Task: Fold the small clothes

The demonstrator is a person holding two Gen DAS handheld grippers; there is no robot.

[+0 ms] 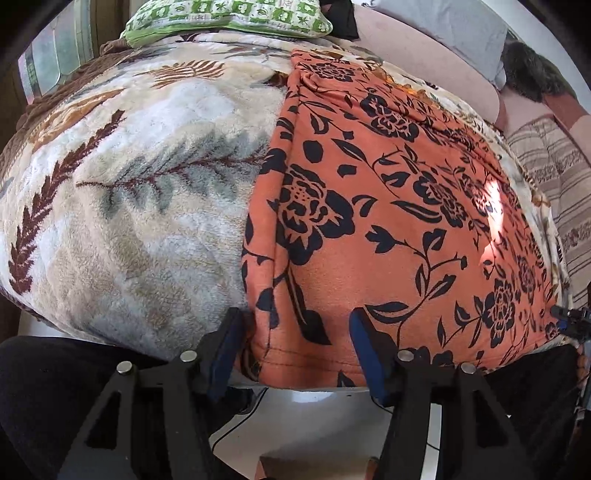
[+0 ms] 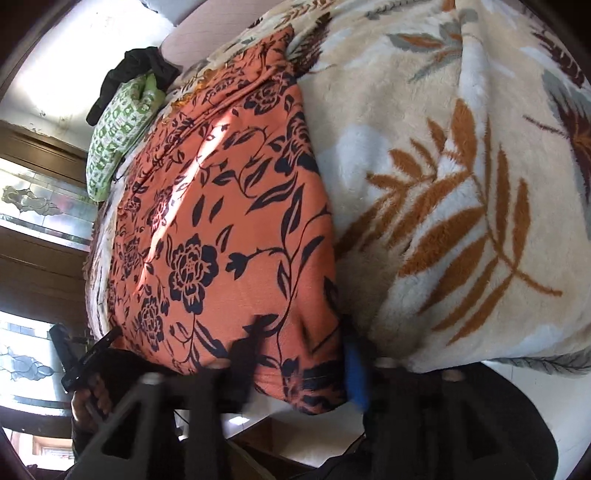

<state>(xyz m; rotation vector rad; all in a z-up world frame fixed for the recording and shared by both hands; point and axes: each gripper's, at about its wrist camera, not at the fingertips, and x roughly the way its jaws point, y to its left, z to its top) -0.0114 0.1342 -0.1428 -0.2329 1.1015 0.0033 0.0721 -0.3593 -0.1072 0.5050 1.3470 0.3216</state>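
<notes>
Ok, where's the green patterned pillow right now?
The green patterned pillow lies at the bed's far end, beyond the leaf-print blanket, with dark clothing against it.

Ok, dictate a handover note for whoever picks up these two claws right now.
Left claw: open, straddling the near left corner of the orange floral garment, pads not pinching.
Right claw: blurred, looks open, at the garment's near right corner.
Garment: spread lengthwise and mostly smooth on the fleece blanket, near hem at the bed edge.
Done: laid out; no cross fold visible.
Left: probably pinch both near corners, carry the hem to the far end, then smooth it.
</notes>
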